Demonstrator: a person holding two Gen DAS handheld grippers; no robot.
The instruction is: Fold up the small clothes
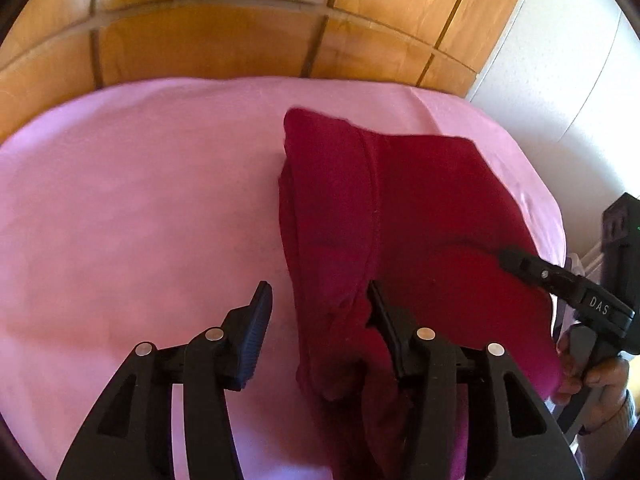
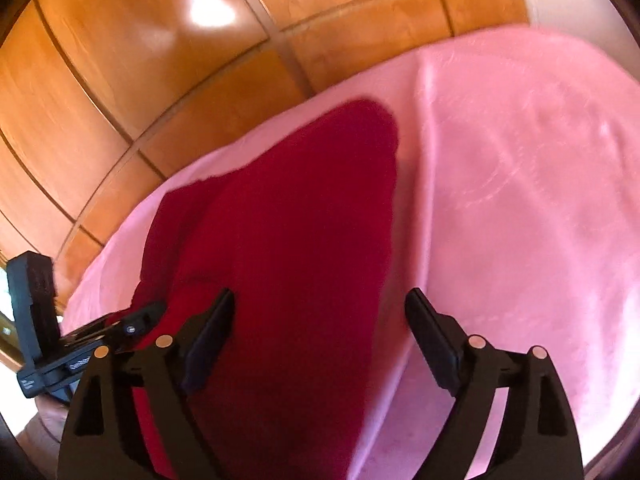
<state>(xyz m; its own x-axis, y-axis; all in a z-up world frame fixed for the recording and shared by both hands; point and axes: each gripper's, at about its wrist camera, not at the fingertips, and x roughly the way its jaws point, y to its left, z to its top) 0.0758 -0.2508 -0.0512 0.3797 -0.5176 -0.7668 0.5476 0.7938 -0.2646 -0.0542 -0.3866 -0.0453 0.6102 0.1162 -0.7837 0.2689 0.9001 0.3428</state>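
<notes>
Nearest, the left hand-held gripper [image 1: 316,304] stands partly open, its fingers straddling the near edge of the red garment [image 1: 400,208] without pressing it. The right hand-held gripper [image 2: 320,316] gapes wide just above the same cloth, gripping nothing. Ahead of both, the garment lies folded into a thick stack on the pink sheet [image 1: 140,200] of the bed (a seam runs up its top layer). Beyond stand wooden cupboard doors [image 1: 220,40]. A fold looks just released. Next, I judge, comes either a further fold, which needs both grippers pinching one edge, or setting the stack aside.
</notes>
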